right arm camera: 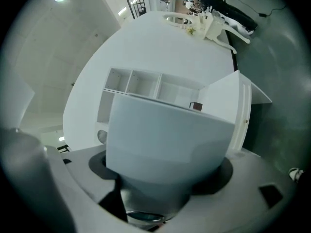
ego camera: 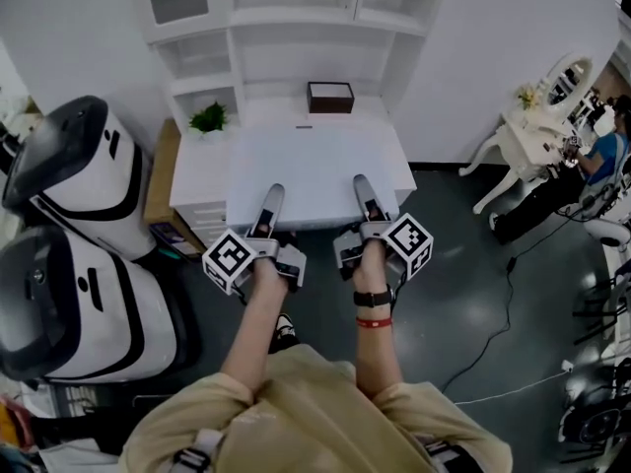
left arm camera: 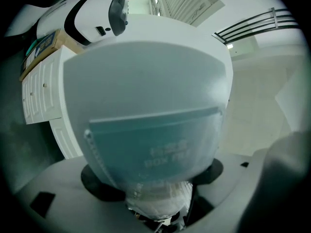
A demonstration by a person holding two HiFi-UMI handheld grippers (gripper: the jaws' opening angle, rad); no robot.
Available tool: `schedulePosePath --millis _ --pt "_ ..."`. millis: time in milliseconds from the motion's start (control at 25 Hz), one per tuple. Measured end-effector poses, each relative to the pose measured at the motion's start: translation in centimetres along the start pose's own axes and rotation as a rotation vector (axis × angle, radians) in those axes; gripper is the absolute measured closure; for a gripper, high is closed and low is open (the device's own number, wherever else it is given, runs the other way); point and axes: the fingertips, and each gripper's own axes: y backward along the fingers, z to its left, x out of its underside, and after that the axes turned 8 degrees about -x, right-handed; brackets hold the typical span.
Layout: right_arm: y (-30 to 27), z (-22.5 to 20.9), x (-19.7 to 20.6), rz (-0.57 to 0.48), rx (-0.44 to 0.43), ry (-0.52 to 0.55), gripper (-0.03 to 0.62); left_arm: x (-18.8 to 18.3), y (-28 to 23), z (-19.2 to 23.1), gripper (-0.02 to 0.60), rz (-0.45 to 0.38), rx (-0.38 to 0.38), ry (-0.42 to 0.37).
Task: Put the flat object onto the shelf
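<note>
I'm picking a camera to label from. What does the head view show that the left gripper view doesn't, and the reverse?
Head view only: the plant and brown box on the shelf unit, and the person's forearms. Left gripper view only: the teal printed label on the flat object. Both: the flat object and the white drawers.

Flat object (left arm camera: 146, 106) fills left gripper view; print on it blurred, barely legible. Head view: lower jaws of left claw (ego camera: 274, 197) and right claw (ego camera: 361, 185) hidden beneath it.
</note>
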Motion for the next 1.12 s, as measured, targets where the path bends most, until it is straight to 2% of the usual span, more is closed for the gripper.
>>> schedulePosePath --millis 280,520,920,1120 --pt "-6.1 -0.1 0.1 0.028 -0.026 -0.011 0.212 -3.9 -4.2 -0.2 0.214 -0.030 0.005 -0.014" --pt "-11.3 -0.2 0.2 0.035 -0.023 0.007 0.212 -7.3 -8.3 0.3 0.215 -0.023 0.001 0.006" --pt "-16.6 -2.3 -1.0 0.021 -0.008 -0.037 0.212 -9.9 -14.0 1.2 0.221 -0.004 -0.029 -0.014" --pt "-20.3 -3.1 -2.1 0.027 0.001 -0.039 0.212 -11.3 -17.5 1.5 0.222 -0.011 -0.039 0.004"
